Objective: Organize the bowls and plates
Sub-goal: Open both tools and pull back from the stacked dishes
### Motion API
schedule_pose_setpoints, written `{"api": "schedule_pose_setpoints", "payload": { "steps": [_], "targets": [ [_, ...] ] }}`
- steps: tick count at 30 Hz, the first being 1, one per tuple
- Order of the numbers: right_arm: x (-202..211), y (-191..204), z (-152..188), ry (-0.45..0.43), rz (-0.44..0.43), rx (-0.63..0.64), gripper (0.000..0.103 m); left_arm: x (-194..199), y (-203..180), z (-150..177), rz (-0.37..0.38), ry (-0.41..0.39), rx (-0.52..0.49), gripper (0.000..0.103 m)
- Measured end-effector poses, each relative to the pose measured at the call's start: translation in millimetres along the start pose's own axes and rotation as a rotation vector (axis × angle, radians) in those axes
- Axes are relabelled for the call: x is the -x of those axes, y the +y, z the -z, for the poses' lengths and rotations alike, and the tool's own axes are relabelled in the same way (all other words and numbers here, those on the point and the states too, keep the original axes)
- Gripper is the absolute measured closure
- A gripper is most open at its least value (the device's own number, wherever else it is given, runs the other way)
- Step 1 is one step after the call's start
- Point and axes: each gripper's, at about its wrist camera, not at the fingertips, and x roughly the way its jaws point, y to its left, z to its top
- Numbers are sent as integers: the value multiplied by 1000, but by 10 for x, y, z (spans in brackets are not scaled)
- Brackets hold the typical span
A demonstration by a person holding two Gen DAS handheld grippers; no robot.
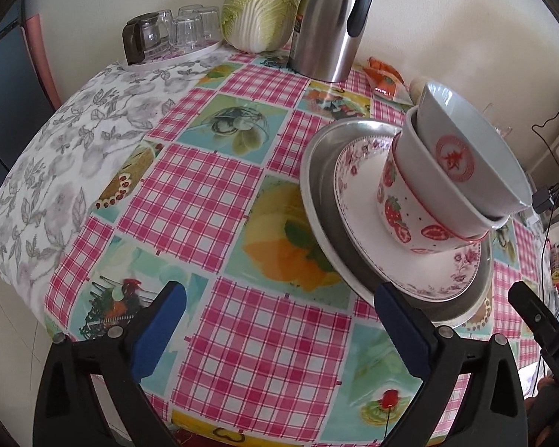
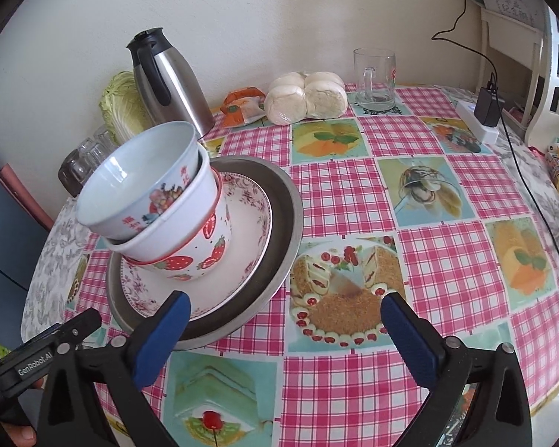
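Note:
One stack stands on the checked tablecloth: a metal plate (image 1: 316,171) (image 2: 285,216) at the bottom, a floral plate (image 1: 357,205) (image 2: 249,231) on it, then a strawberry bowl (image 1: 398,219) (image 2: 205,257), and a white bowl with red print (image 1: 462,141) (image 2: 138,186) tilted inside that. My left gripper (image 1: 283,316) is open over the cloth, left of the stack. Its right finger (image 1: 402,320) overlaps the plates' near rim. My right gripper (image 2: 283,320) is open to the stack's right. Its left finger (image 2: 164,331) overlaps the metal plate's rim. Neither gripper holds anything.
At the back by the wall are a steel thermos jug (image 1: 331,22) (image 2: 167,82), a cabbage (image 1: 261,7), and glasses with a small pot on a tray (image 1: 171,33). Bagged buns (image 2: 305,97), a glass mug (image 2: 374,78) and a power strip with charger (image 2: 480,115) stand back right.

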Motion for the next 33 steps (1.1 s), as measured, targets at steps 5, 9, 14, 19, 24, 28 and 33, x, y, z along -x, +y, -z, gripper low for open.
{"api": "schedule_pose_setpoints", "payload": {
  "steps": [5, 9, 14, 19, 24, 28, 33],
  "targets": [
    [3, 12, -3, 1, 5, 10, 0, -25, -18, 6, -3, 13, 0, 2],
    [2, 11, -9, 4, 8, 16, 0, -26, 4, -5, -3, 9, 15, 2],
    [8, 5, -7, 6, 20, 27, 0, -43, 12, -43, -7, 4, 14, 2],
    [6, -16, -14, 7, 22, 19, 0, -58, -10, -50, -9, 11, 5, 2],
    [-2, -11, -12, 11, 22, 22, 0, -52, -22, -53, -16, 13, 3, 2],
    [-3, -11, -9, 11, 23, 21, 0, -45, -21, -58, -10, 12, 7, 2],
    [-3, -16, -8, 13, 23, 20, 0, -38, -40, -60, -36, 10, -3, 2]
  ]
}}
